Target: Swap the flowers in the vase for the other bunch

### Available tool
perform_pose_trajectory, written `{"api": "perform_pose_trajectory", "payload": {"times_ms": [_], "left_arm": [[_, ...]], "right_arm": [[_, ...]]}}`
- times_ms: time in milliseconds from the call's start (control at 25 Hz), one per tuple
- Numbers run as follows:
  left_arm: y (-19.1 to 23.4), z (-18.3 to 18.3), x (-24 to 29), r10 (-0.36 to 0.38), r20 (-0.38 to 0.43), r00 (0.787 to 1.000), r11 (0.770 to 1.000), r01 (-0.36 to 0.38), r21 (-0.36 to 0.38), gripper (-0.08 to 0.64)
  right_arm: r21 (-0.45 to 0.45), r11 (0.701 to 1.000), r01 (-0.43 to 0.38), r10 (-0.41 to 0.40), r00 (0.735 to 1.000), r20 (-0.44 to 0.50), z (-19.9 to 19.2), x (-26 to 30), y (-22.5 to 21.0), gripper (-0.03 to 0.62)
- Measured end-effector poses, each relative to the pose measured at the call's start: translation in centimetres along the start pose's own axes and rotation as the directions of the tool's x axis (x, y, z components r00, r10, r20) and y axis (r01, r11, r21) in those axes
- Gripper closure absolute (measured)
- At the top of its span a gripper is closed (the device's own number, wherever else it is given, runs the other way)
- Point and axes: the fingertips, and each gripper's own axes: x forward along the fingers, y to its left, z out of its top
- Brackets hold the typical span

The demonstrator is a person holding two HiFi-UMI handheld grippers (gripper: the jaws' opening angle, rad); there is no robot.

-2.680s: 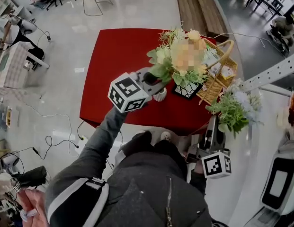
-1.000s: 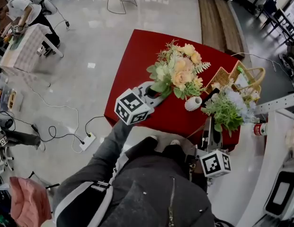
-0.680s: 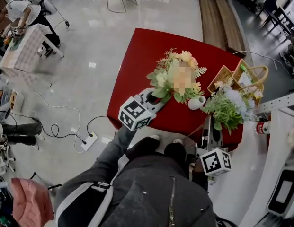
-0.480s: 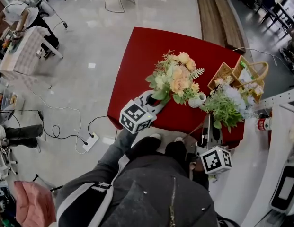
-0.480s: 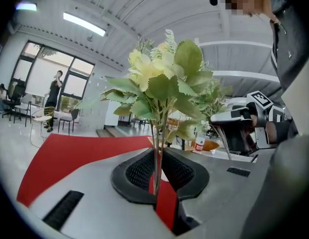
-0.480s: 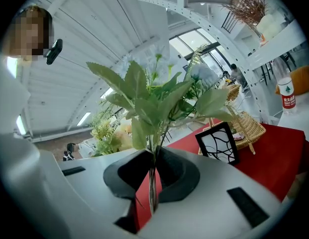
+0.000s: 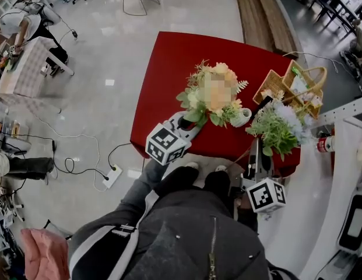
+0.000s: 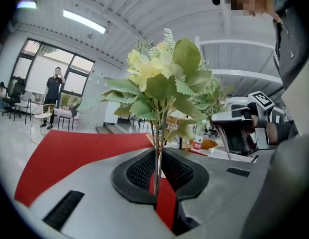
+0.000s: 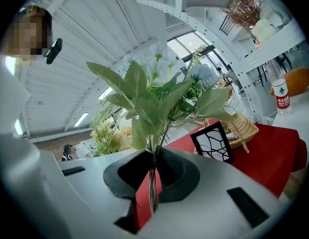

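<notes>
The left gripper [image 8: 158, 171] is pinching the yellow bunch [image 7: 195, 98] upright, the right gripper [image 9: 153, 183] the blue bunch [image 7: 277, 127], the vase [image 7: 243, 117] sitting between both bunches

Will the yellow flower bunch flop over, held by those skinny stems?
Probably it sways a bit: the yellow bunch is wide and leafy above thin stems pinched in the left gripper. It stands upright now, so the stems seem fairly stiff.

The left grey two-jaw gripper [image 7: 188, 120], on an outstretched grey-sleeved arm [image 7: 125, 206], and the right grey two-jaw gripper [image 7: 255, 153], nearer the body, point roughly level, jaws pinched on thin green stems [image 8: 157, 153]
</notes>
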Motion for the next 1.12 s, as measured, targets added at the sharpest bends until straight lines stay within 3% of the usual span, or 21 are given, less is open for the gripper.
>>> {"api": "perform_pose_trajectory", "payload": {"times_ms": [680,1120], "left_arm": [[0.1,0.3,0.0,-0.016,0.015,1.0,1.0,0.017,-0.023,0.503],[-0.1,-0.5,0.9,0.014,0.042,0.999,0.998,-0.011,-0.069,0.508]], "right_arm": [[-0.048,0.999,0.002,0.001,0.997,0.071,3.2,1.7,-0.1,0.56],[-0.165,0.985,-0.039,0.069,0.98,0.184,9.2,4.6,-0.5,0.56]]}}
